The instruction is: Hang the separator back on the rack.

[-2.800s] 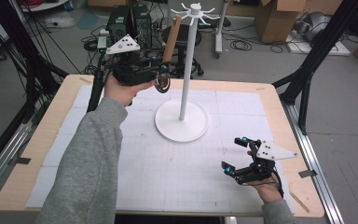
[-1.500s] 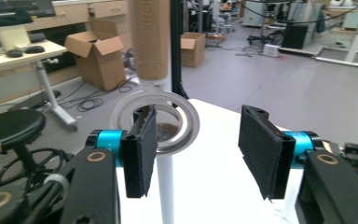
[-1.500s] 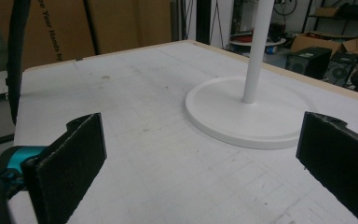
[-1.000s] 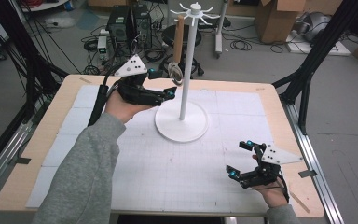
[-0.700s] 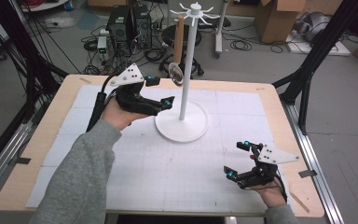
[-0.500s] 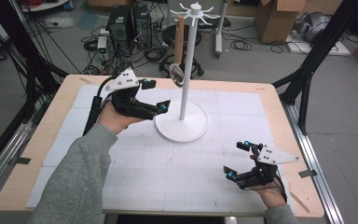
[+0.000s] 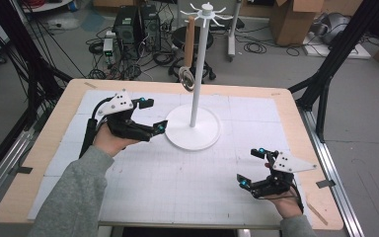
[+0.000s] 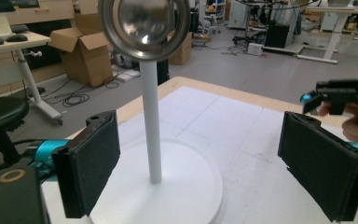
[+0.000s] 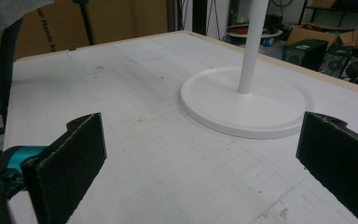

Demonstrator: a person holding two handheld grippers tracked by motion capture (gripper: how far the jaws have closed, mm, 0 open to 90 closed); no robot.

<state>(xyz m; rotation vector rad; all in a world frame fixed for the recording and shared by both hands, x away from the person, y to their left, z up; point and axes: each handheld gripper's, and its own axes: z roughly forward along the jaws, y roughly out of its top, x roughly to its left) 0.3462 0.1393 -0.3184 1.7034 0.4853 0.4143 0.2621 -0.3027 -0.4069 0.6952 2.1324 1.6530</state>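
the left gripper (image 7: 150, 114) hovers with its jaws wide apart and nothing between them, just left of the white stand (image 7: 193, 129), low over the surface (image 7: 143, 192). the ladle (image 7: 188, 54) hangs by its wooden handle from one of the hooks at the stand's top, its steel bowl dangling beside the pole and clear of the gripper; in the left gripper view the bowl (image 8: 143, 25) sits high above the open jaws. judging from that, the hanging looks done and the gripper has let go, so what remains is mostly drawing the hand off. the stand's round base lies close to the left jaws, so a pull toward the person seems safer than a sideways sweep. to the right, the right gripper (image 7: 254, 167) rests near the surface's near right corner, jaws apart and empty, with broad bare mat between it and the stand.
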